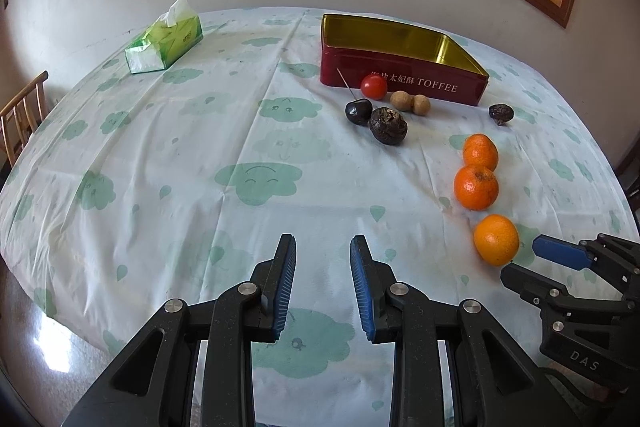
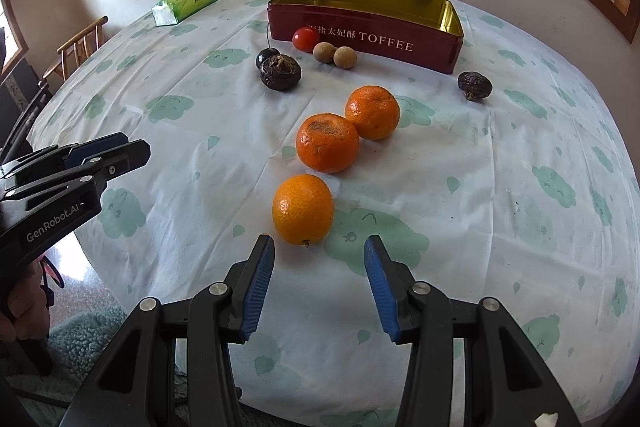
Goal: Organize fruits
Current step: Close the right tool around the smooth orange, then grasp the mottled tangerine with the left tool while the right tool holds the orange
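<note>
In the left wrist view, the left gripper [image 1: 323,247] is held above the cloth-covered desk [image 1: 168,163] with its jaws parted and nothing between them. Three oranges are lined up at the right: the nearest orange [image 1: 496,239], the middle orange [image 1: 476,187] and the far orange [image 1: 480,151], the last two touching. Farther back, a red toffee tin [image 1: 400,83] is seen, open and showing a gold interior. Just in front of it lie a cherry tomato [image 1: 374,86], two longans [image 1: 410,102], a dark cherry [image 1: 359,111] and a wrinkled dark fruit [image 1: 387,125]; another small wrinkled fruit [image 1: 501,113] is set apart to the right. A tissue pack [image 1: 164,41] is placed at the far left. The right gripper [image 1: 536,263] is seen at the right edge, near the nearest orange.

In the right wrist view, the right gripper [image 2: 319,247] is spread wide and empty, and the nearest orange [image 2: 303,209] lies just ahead of its fingertips, not between them. The middle orange [image 2: 327,142] and far orange [image 2: 372,112] are found beyond, and the tin [image 2: 364,35] behind them. The left gripper [image 2: 120,151] is seen at the left edge.
</note>
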Motion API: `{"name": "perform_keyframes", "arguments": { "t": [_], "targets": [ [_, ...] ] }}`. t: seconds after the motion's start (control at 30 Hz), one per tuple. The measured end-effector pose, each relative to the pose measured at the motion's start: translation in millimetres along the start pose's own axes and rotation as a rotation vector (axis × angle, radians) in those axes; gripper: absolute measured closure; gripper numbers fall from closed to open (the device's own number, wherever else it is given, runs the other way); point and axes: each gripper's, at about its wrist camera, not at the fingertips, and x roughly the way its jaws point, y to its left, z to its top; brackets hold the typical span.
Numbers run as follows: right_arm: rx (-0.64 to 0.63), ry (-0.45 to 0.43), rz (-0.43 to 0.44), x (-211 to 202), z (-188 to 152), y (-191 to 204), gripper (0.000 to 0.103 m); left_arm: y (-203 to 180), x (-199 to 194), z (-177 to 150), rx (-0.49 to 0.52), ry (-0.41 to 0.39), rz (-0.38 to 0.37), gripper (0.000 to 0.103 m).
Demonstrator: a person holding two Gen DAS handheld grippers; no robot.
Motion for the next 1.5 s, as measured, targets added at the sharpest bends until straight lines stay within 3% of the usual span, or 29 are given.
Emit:
{"name": "perform_keyframes", "arguments": {
  "t": [0.47, 0.6, 0.8, 1.5],
  "targets": [
    [-0.035, 0.026, -0.010, 17, 14, 10, 0.059, 0, 6, -1, 0.000, 0.019, -0.004, 0.073],
    [-0.041, 0.037, -0.004, 20, 14, 11, 0.071, -3, 9, -2, 0.004, 0.026, -0.009, 0.073],
    [-0.035, 0.032, -0.008, 19, 13, 8, 0.071, -9, 13, -2, 0.024, 0.037, -0.017, 0.073],
    [0.127, 0.005, -0.123, 14, 4, -60, 0.071, -60, 29, 11, 0.158, 0.042, -0.104, 0.073]
  ]
}}
